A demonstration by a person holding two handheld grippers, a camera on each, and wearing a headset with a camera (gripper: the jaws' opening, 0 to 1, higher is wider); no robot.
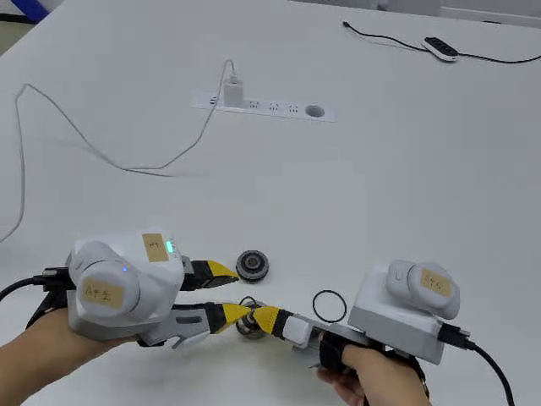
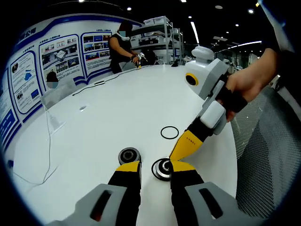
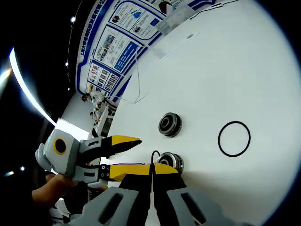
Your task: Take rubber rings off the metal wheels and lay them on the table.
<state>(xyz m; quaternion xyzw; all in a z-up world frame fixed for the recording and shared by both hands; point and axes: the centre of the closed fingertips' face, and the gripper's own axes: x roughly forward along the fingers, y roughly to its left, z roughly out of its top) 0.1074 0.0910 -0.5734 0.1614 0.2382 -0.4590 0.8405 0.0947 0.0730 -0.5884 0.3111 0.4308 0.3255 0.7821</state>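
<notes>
left gripper [image 1: 242,293] spread around the near metal wheel [image 3: 170,161], right gripper [image 3: 151,165] pressed together on a rubber ring [image 3: 154,153] looped up off its rim, pinch kinda tiny, wheel mostly hidden in head view, second wheel [image 1: 253,265] just behind, loose ring [image 1: 329,305] flat on table [image 1: 380,186]

- A white power strip [image 1: 270,107] lies flat, a white charger [image 1: 233,90] plugged in at its left end.
- A thin white cable [image 1: 135,169] loops away from the charger to the left.
- A black cable [image 1: 380,37] runs to a small black-and-white unit [image 1: 440,47], well apart from the strip.
- Blue-framed posters [image 2: 56,54] line the wall; shelves [image 2: 157,35] stand further back.
- A person [image 2: 121,49] stands at the far side.
- Grey mesh [image 2: 268,155] — perhaps a chair back.
</notes>
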